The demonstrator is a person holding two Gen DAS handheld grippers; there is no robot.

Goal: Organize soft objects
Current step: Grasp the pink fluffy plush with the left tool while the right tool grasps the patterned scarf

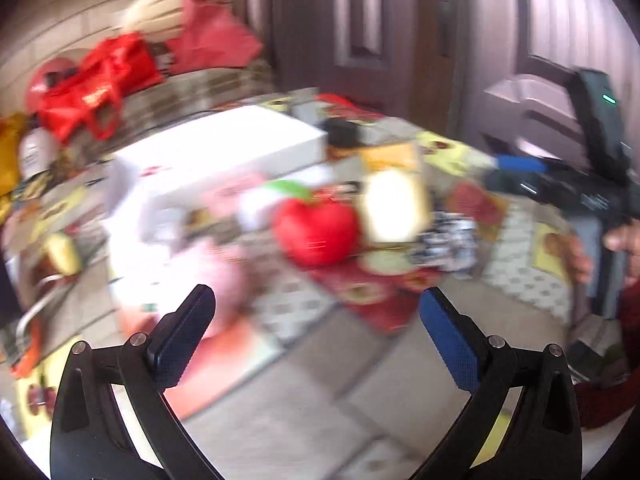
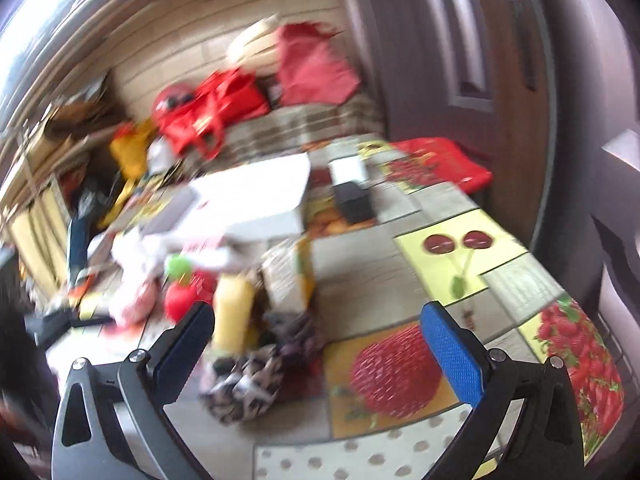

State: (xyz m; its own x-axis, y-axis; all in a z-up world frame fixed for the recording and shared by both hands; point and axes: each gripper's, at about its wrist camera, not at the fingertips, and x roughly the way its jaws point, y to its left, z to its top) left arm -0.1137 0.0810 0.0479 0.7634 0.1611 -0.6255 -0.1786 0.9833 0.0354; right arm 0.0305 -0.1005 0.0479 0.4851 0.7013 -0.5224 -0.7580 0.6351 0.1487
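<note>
Soft toys piled mid-frame on the fruit-print tabletop (image 2: 460,236), both views blurred.

Only the left view shows the right hand-held gripper (image 1: 516,164), upper right, state unclear; the left hand-held gripper (image 1: 316,320) hangs released, empty, short of the red apple plush (image 1: 316,228).

A fruit-patterned cloth covers the worktop (image 2: 460,240). A white box (image 1: 224,148) lies on it, a small black box (image 2: 354,200) nearby. Red bags (image 2: 212,116) sit behind.
</note>
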